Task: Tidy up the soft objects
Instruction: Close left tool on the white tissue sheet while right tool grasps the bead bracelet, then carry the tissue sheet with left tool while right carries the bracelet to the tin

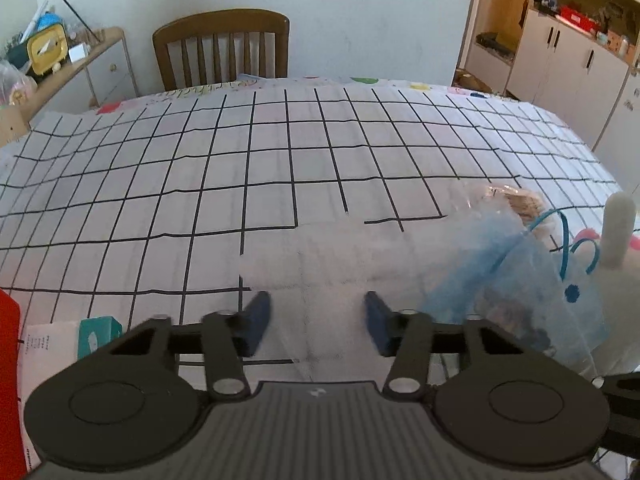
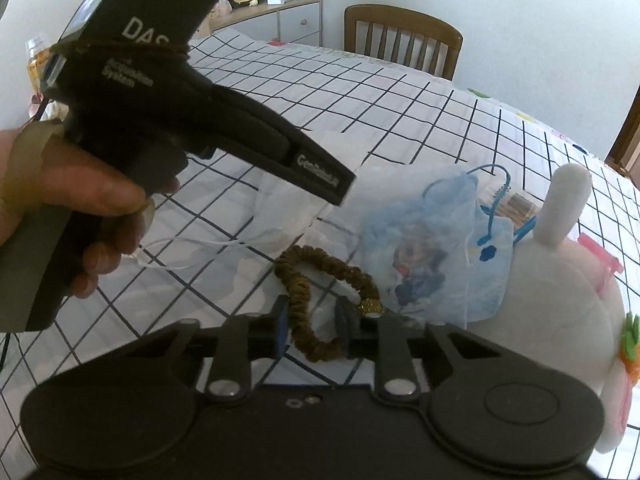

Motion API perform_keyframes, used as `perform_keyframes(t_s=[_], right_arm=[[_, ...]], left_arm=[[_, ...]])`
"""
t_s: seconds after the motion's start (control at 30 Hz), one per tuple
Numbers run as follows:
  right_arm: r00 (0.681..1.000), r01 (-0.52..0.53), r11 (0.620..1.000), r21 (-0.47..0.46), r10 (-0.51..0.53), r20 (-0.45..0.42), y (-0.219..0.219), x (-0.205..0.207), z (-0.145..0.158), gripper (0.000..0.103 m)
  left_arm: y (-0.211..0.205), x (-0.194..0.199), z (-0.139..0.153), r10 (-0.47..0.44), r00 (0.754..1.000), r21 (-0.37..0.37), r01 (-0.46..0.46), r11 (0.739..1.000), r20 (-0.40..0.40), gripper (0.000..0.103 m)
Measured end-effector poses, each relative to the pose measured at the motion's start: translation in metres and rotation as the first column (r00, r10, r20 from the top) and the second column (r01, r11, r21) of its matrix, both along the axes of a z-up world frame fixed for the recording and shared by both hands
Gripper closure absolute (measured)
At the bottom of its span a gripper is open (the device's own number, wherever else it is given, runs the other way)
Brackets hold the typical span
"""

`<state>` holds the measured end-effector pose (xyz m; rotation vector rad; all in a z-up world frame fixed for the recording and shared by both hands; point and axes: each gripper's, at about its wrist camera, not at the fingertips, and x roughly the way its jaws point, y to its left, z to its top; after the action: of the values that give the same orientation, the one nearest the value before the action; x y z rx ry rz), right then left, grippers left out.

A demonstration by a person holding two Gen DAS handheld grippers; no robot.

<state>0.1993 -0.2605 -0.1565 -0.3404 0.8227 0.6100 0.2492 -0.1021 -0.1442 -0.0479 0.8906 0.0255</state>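
A brown hair scrunchie [image 2: 326,300] is seen lying on the bench [image 2: 400,92], which is covered by a white cloth with a black grid. In the right wrist view the near arc of the scrunchie is caught between the narrowed blue pads of the right claw [image 2: 310,330], and the rest of the loop runs away toward 12 o'clock. Whether the pads already press on it cannot be told. A sheer blue drawstring pouch [image 2: 432,256] lies just beside it at 2 o'clock, touching a white plush rabbit [image 2: 560,292] at 3 o'clock. The left claw [image 1: 316,320] is held half open over a clear film [image 1: 340,264] on the cloth, with nothing gripped. In the right view its black body [image 2: 224,120], held by a hand [image 2: 76,204], crosses at 10 o'clock, above the scrunchie, and could crowd a lift.
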Motion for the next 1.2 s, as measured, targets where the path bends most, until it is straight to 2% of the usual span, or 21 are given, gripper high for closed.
perform_keyframes(t_s=[0.03, 0.1, 0.2, 0.33, 0.8, 1.2], right_arm=[[1.0, 0.001, 1.0, 0.0, -0.001, 0.001, 0.0, 0.0, 0.0, 0.089], [1.0, 0.002, 1.0, 0.002, -0.002, -0.002, 0.001, 0.0, 0.001, 0.095], [1.0, 0.006, 1.0, 0.006, -0.006, 0.005, 0.001, 0.0, 0.002, 0.096], [1.0, 0.014, 1.0, 0.022, -0.014, 0.006, 0.0, -0.001, 0.006, 0.097], [0.997, 0.064, 0.987, 0.148, -0.068, 0.022, -0.015, -0.016, 0.052, 0.097], [0.998, 0.015, 0.975, 0.221, -0.029, 0.062, -0.001, -0.035, 0.098, 0.097]], left_arm=[[0.002, 0.0, 0.001, 0.001, 1.0, -0.011, -0.001, 1.0, -0.001, 0.068], [0.007, 0.0, 0.003, 0.007, 1.0, -0.028, -0.007, 1.0, 0.002, 0.071], [0.009, -0.002, 0.005, 0.012, 1.0, -0.029, -0.011, 1.0, 0.012, 0.085], [0.012, -0.006, 0.01, 0.013, 0.999, -0.022, -0.013, 1.0, 0.029, 0.09], [0.035, -0.039, 0.043, 0.044, 0.998, -0.01, -0.044, 0.999, 0.046, 0.091], [0.064, -0.08, 0.081, 0.064, 0.995, -0.025, -0.062, 0.998, 0.08, 0.091]])
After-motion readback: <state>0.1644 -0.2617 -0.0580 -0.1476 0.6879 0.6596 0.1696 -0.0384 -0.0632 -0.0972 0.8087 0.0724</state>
